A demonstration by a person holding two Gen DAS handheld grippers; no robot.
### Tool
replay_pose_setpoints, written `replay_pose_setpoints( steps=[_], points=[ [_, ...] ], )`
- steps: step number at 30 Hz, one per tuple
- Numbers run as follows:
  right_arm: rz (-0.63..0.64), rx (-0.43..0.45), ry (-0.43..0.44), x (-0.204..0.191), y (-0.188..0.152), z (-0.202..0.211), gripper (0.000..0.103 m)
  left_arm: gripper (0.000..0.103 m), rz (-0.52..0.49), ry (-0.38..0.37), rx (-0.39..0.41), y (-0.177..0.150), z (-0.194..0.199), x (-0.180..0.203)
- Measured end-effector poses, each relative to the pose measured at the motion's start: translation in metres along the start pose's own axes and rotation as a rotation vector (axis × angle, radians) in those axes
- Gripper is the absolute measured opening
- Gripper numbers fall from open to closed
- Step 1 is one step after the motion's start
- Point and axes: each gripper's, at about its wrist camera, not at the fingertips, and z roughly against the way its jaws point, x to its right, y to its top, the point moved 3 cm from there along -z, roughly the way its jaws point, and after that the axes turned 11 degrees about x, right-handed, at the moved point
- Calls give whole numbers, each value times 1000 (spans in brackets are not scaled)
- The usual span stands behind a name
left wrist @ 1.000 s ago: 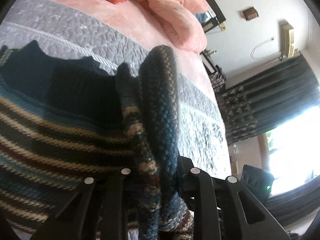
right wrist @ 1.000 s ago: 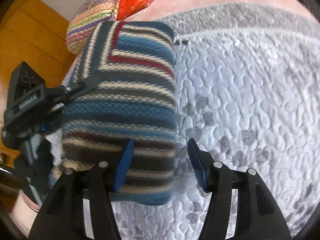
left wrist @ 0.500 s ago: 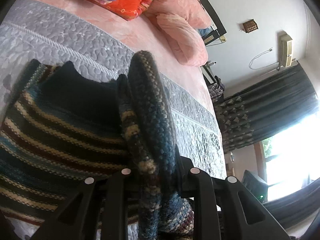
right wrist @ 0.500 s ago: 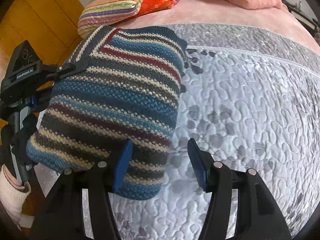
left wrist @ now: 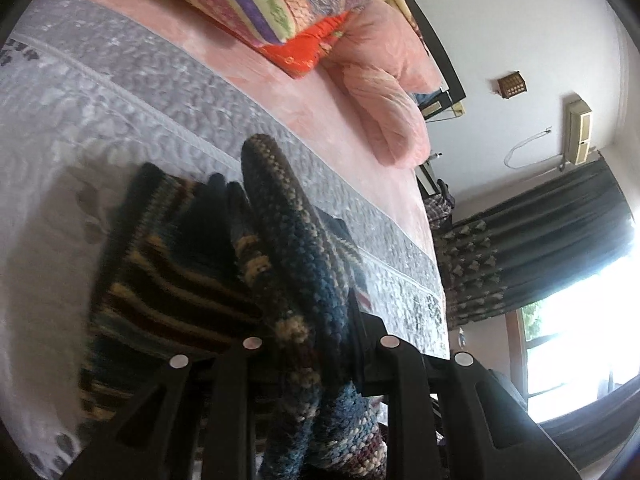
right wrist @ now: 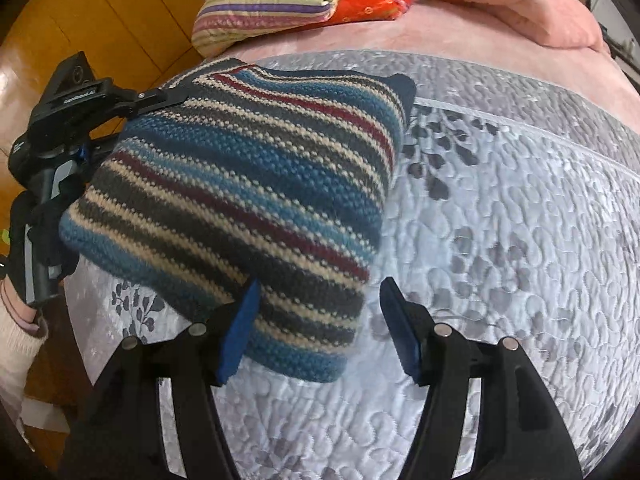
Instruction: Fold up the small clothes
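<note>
The left gripper (left wrist: 316, 344) is clenching a fold of the striped knit sweater (right wrist: 248, 184) lying on the quilted bed (right wrist: 520, 240). The right gripper (right wrist: 320, 320) is hovering with fingers (right wrist: 240, 328) released.

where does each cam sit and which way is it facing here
Left wrist: on the left gripper, looking along its fingers across the bed toward pillows and a curtained window; its jaws are shut on the striped sweater.
Right wrist: on the right gripper, looking down at the grey quilt; its jaws are open. The left gripper and a sleeve show at left.
Shared: the sweater, quilt and striped pillow.
</note>
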Motion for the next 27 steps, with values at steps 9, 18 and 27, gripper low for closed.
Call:
replay_pose_setpoints(
  steps=[9, 18, 27],
  points=[
    [-2, -24, 22, -22, -3, -17, 62, 22, -9, 18, -43, 13, 4, -31],
    [42, -30, 16, -38, -4, -26, 63, 22, -4, 12, -89, 22, -9, -65],
    [74, -46, -1, -44, -9, -36, 64, 25, -92, 116, -148, 2, -27, -88]
  ],
)
